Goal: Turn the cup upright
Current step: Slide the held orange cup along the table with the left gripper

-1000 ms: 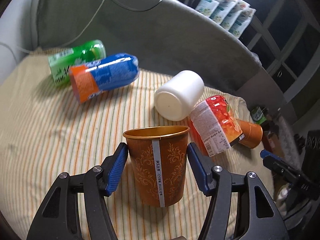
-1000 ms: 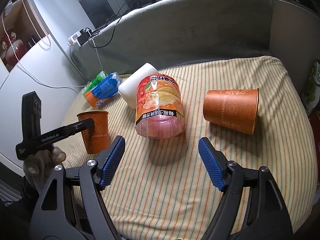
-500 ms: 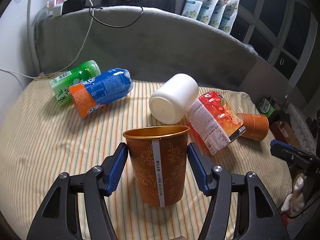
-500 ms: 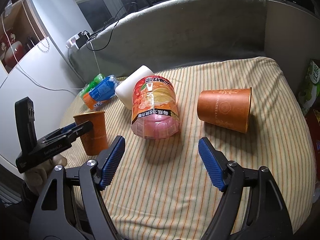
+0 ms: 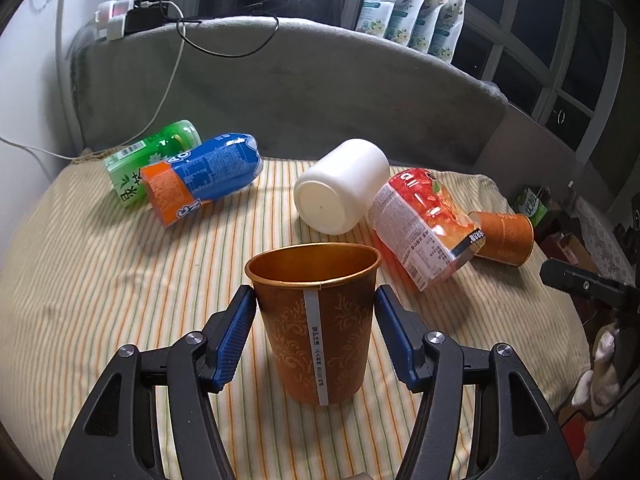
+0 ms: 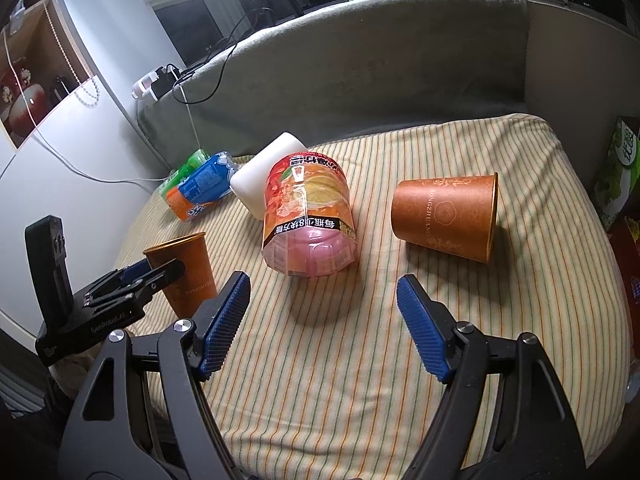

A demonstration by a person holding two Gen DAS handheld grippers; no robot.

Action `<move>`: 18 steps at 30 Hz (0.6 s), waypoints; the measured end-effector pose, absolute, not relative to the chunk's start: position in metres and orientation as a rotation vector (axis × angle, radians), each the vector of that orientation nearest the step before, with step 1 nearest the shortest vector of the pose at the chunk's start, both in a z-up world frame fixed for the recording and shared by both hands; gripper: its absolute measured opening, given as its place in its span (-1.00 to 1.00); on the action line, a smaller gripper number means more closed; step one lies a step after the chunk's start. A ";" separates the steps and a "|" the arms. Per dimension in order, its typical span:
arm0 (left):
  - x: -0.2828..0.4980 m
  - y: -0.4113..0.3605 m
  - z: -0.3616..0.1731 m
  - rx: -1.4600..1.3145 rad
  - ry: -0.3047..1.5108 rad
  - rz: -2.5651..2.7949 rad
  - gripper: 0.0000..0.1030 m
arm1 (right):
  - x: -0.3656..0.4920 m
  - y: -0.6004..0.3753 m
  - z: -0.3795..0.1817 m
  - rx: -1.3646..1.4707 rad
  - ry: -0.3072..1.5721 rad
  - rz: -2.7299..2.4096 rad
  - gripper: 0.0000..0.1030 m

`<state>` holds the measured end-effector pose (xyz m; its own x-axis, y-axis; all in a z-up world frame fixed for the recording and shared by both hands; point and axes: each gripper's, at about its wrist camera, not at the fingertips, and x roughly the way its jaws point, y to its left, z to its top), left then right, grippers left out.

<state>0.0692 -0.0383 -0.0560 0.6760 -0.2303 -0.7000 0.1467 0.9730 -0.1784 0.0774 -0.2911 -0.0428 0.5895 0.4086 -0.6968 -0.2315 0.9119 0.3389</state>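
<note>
An orange paper cup (image 5: 316, 328) stands upright on the striped cloth between the blue pads of my left gripper (image 5: 315, 330). The jaws stand open with a narrow gap on each side of the cup. It also shows in the right wrist view (image 6: 187, 270), with the left gripper (image 6: 140, 276) around it. A second orange cup (image 6: 446, 218) lies on its side, mouth to the right, beyond my right gripper (image 6: 322, 326), which is open and empty. This cup shows small in the left wrist view (image 5: 504, 238).
A red-labelled plastic bottle (image 6: 308, 216) lies on its side ahead of the right gripper. A white cup (image 5: 340, 186), a blue-orange bottle (image 5: 200, 178) and a green bottle (image 5: 150, 158) lie further back. A grey padded backrest (image 5: 320, 80) bounds the far edge.
The left gripper has tilted up slightly, so the scene sits lower in its view. The upright cup stays between its jaws. The right gripper has shifted a little.
</note>
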 end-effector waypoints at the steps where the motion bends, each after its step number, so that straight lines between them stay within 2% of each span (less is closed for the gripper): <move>1: 0.067 -0.039 -0.056 -0.107 0.798 -0.212 0.18 | 0.077 -0.291 -0.043 0.223 0.863 0.377 0.52; 18: 0.030 -0.056 -0.056 -0.046 0.776 -0.243 0.18 | 0.056 -0.290 -0.038 0.225 0.832 0.376 0.52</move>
